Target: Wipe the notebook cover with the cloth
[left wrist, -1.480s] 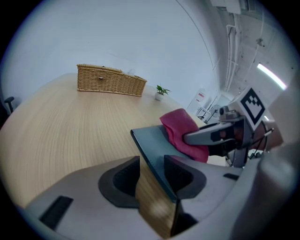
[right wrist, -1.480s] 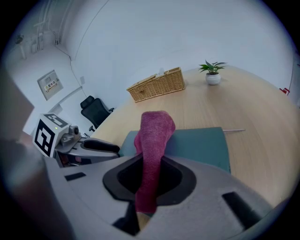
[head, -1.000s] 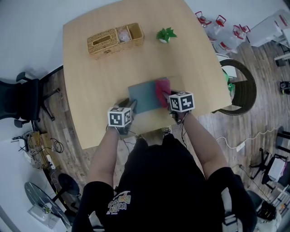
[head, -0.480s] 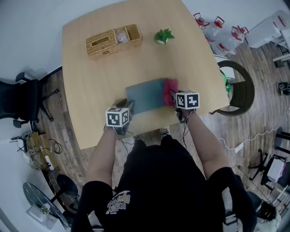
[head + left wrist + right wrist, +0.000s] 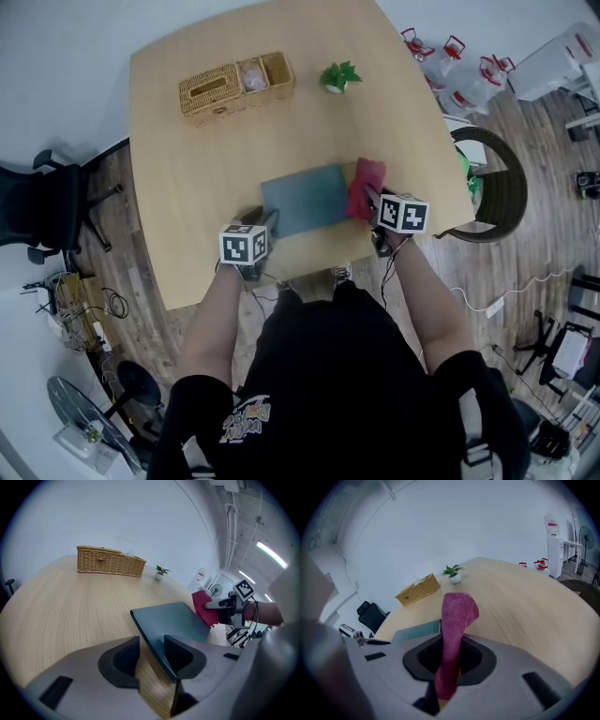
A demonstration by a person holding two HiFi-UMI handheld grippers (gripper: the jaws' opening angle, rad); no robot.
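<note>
The pale wooden table (image 5: 187,141) took up most of my head view, and both hand-held grippers worked at its near edge. The grey-blue notebook (image 5: 305,199) lay flat on it, closed, ahead of the left hand-held gripper (image 5: 267,221) and to the left of the right hand-held gripper (image 5: 373,199).

Well beyond both grippers, toward the far edge, stood a wicker basket (image 5: 234,82) with a slotted lid and two open compartments. To its right was a small green potted plant (image 5: 339,75).

In the left gripper view, my left hand-held gripper (image 5: 152,651) had its jaws a narrow way apart. The notebook's (image 5: 171,623) near corner reached into that gap and lay against the right-hand jaw, with bare table showing on the other side.

My right hand-held gripper (image 5: 449,653) was clamped on the magenta cloth (image 5: 457,616), which stood up out of the jaws and folded over at its top. From above, the cloth (image 5: 365,187) sat just ahead of that gripper, at the notebook's right edge. I could not tell whether it touched the cover.
</note>
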